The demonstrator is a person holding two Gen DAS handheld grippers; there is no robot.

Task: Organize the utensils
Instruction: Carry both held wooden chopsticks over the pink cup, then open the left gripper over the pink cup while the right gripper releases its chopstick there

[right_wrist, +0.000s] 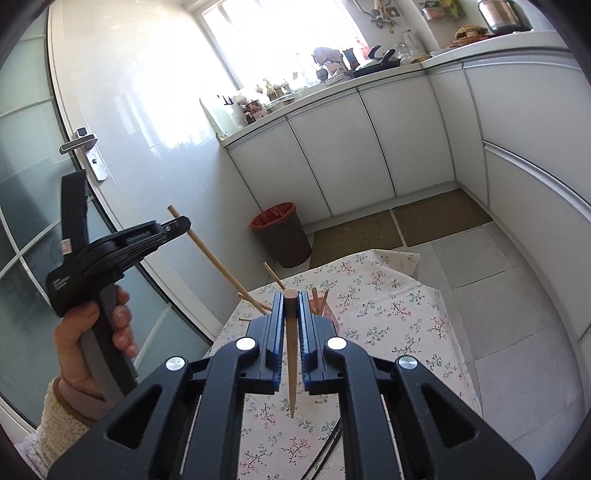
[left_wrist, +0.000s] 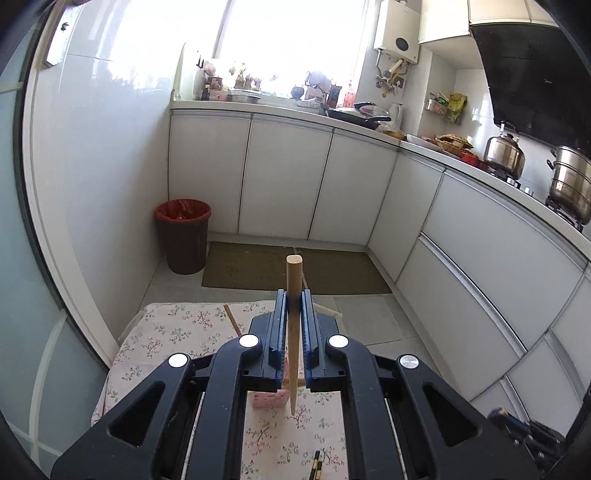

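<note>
Brown trash bin [left_wrist: 183, 236] with red liner standing on the floor in the corner, beside a green floor mat [left_wrist: 295, 271]. White cabinets [left_wrist: 284, 181] running under a countertop [left_wrist: 280, 109] crowded with small items; black pan [left_wrist: 360, 118] sitting there. Two steel pots [left_wrist: 504, 149] sitting on the stove at right. Black range hood [left_wrist: 532, 74] hanging above them. White water heater [left_wrist: 397, 29] hanging beside the bright window [left_wrist: 291, 37]. Glass door [right_wrist: 33, 147] with metal handle [right_wrist: 79, 142] showing at left. Floral tablecloth [right_wrist: 388, 314] covering the table
</note>
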